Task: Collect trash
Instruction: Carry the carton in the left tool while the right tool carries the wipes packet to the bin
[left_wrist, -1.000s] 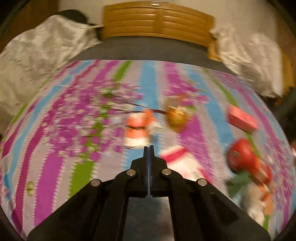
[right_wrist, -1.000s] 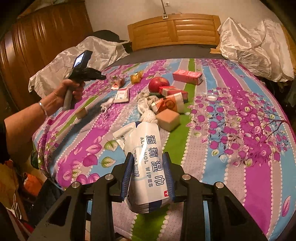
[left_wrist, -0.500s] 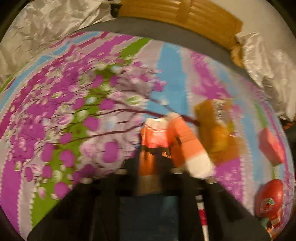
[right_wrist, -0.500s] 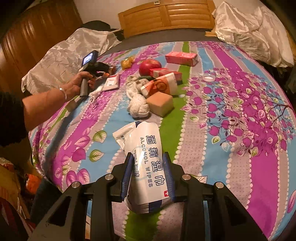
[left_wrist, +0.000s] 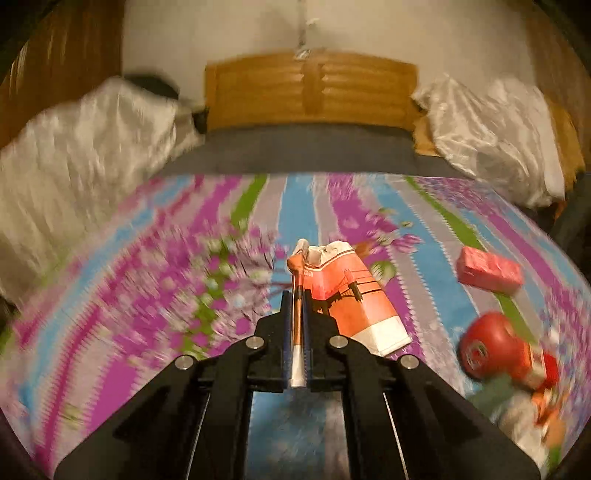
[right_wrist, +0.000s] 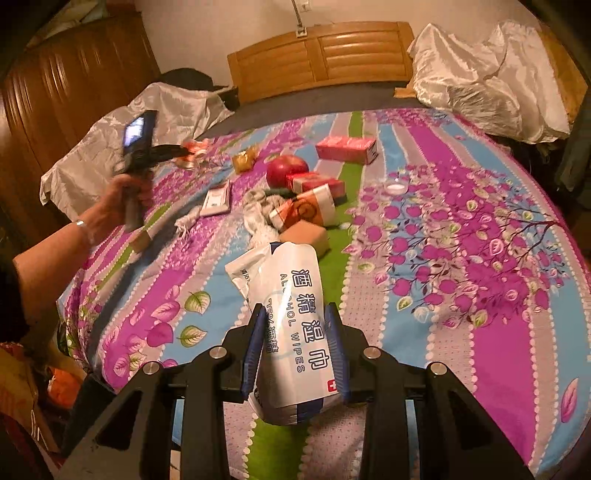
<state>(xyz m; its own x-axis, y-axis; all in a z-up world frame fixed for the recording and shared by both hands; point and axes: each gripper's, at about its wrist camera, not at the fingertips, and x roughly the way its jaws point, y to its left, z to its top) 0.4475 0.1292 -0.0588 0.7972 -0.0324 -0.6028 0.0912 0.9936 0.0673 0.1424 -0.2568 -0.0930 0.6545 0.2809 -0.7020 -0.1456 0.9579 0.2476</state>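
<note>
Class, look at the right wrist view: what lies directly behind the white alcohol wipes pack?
Behind the alcohol wipes pack a tan box lies on the bedspread, its near edge covered by the pack. Beyond it lies an orange-and-white wrapper. What lies under the pack cannot be seen.

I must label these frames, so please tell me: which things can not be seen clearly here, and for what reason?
- Left wrist view: the red round object and the litter beside it are smeared by motion blur near the right edge.
- Left wrist view: the orange wrapper is pinched in the left claw; its print is too blurred to read.
- Right wrist view: the right claw covers the sides of the alcohol wipes pack.
</note>
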